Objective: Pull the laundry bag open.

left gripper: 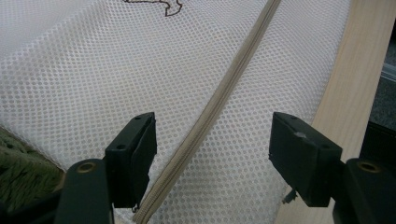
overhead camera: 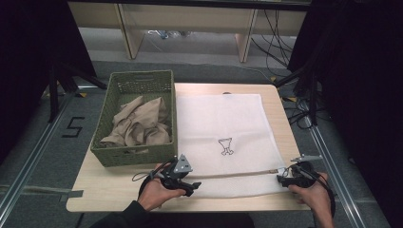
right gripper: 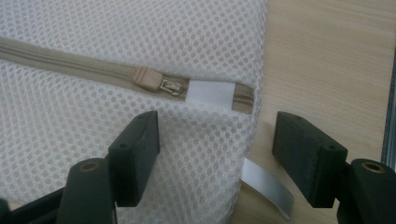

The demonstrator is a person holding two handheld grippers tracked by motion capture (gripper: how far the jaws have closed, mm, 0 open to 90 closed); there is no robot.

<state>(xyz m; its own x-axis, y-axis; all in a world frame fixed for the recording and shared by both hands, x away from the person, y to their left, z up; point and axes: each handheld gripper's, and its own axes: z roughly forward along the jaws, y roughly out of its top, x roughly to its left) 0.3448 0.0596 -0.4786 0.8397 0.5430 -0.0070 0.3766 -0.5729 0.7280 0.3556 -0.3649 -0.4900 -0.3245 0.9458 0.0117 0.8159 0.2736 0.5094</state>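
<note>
A white mesh laundry bag lies flat on the wooden table, with a beige zipper running along its near edge. My left gripper sits at the bag's near left corner. In the left gripper view it is open, its jaws standing apart on either side of the zipper. My right gripper is at the near right corner. In the right gripper view it is open over the bag's corner, with the zipper pull and a white fabric tab just ahead.
A green woven basket holding crumpled beige cloth stands on the table's left side, touching the bag's left edge. A small dark embroidered figure marks the bag. A white label sticks out under the bag's corner.
</note>
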